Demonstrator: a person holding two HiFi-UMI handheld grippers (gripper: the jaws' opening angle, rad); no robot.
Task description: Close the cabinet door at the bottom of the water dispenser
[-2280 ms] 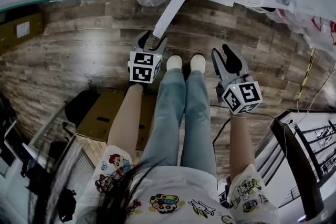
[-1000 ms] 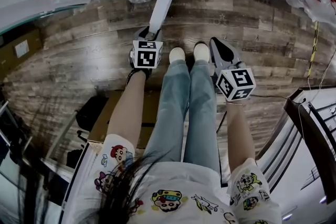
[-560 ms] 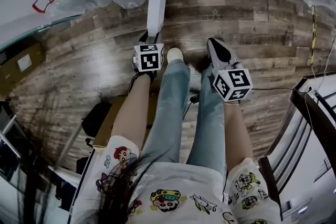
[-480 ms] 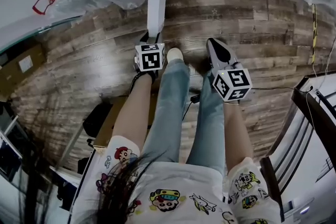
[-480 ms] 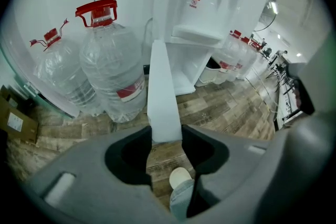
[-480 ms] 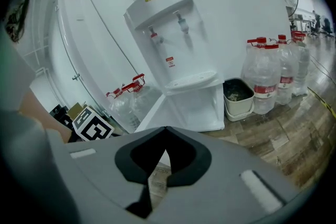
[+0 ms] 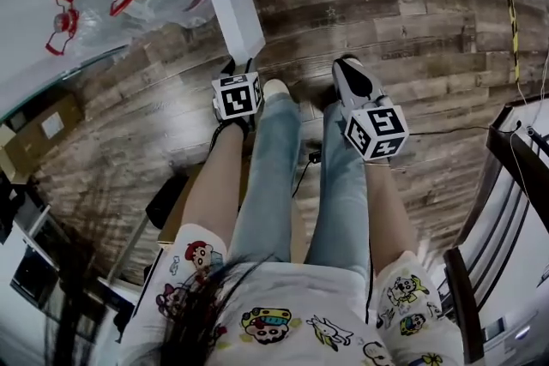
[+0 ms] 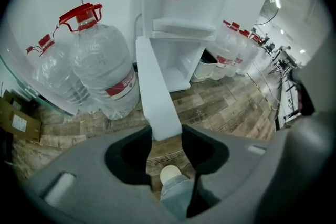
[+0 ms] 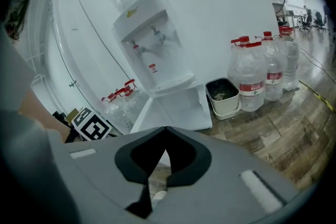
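gaping at its base, the water dispenser point(image 8: 194, 2) has its bottom compartment point(image 8: 176, 63) uncovered, so the closing looks barely begun. the cabinet door point(image 8: 155, 86) juts out from the base, seen edge-on and well away from its frame; swinging it round until it sits flush is what remains, by my reading. the left gripper point(image 8: 167, 136) clamps the door's free lower edge between its jaws. the right gripper point(image 9: 165, 132) hangs off to the side with jaws pressed together on nothing, apart from the door
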